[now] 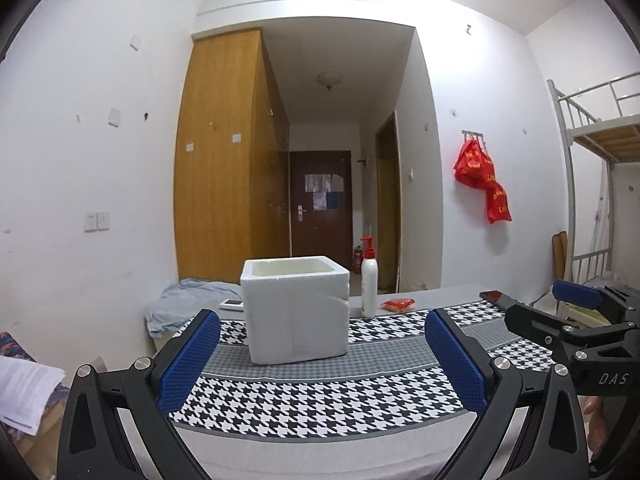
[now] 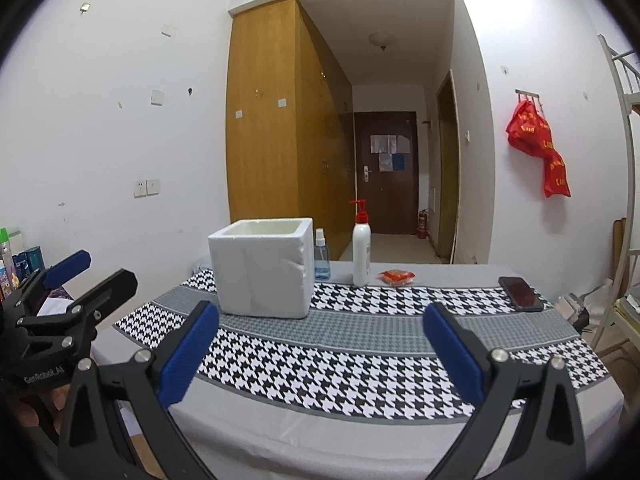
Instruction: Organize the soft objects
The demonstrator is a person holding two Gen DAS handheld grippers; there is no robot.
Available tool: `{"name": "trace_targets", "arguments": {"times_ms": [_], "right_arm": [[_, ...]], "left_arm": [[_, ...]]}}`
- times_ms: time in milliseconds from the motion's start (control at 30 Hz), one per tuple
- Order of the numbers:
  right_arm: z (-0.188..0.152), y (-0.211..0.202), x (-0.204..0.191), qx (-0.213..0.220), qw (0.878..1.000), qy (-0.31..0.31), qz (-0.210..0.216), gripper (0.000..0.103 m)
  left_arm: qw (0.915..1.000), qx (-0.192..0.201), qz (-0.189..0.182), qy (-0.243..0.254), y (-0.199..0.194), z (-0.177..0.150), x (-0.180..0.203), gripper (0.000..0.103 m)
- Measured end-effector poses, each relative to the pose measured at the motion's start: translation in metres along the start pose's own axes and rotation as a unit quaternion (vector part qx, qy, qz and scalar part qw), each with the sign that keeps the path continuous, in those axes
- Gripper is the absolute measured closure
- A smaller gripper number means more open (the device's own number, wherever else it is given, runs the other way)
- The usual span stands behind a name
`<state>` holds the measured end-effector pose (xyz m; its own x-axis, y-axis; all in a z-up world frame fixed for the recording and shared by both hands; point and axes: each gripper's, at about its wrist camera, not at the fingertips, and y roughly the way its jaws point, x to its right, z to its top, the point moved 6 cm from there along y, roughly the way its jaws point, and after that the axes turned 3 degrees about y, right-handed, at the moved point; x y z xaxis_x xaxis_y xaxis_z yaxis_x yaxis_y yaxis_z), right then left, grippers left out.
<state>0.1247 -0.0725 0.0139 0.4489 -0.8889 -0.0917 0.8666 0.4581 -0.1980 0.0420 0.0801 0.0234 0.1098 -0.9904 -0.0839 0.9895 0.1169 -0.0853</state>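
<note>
A white foam box (image 1: pixel 295 309) with an open top stands on the houndstooth tablecloth (image 1: pixel 320 400); it also shows in the right wrist view (image 2: pixel 264 270). A small red packet (image 1: pixel 398 304) lies on the cloth behind it, also in the right wrist view (image 2: pixel 397 277). My left gripper (image 1: pixel 322 364) is open and empty, in front of the box. My right gripper (image 2: pixel 320 354) is open and empty, to the right of the box and nearer the front edge. Each gripper shows at the edge of the other's view.
A white pump bottle (image 2: pixel 361 250) and a small blue spray bottle (image 2: pixel 321 260) stand behind the box. A black phone (image 2: pixel 520 293) lies at the cloth's right. A light blue cloth (image 1: pixel 188 304) lies heaped at the far left. A bunk bed frame (image 1: pixel 592 128) stands at right.
</note>
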Motion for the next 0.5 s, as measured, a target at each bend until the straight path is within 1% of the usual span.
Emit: {"name": "trace_targets", "arguments": {"times_ms": [167, 367, 500], "right_arm": [[-0.011, -0.009, 0.004, 0.012, 1.000, 0.007, -0.013, 0.000], [-0.018, -0.016, 0.005, 0.015, 1.000, 0.002, -0.018, 0.000], [-0.025, -0.020, 0.007, 0.013, 1.000, 0.002, -0.026, 0.000]], "left_arm": [[1.0000, 0.004, -0.006, -0.004, -0.005, -0.011, 0.003, 0.001], [0.9999, 0.004, -0.010, -0.001, -0.011, -0.021, 0.008, 0.001], [0.9999, 0.004, -0.011, -0.010, -0.016, -0.024, 0.007, 0.001]]}}
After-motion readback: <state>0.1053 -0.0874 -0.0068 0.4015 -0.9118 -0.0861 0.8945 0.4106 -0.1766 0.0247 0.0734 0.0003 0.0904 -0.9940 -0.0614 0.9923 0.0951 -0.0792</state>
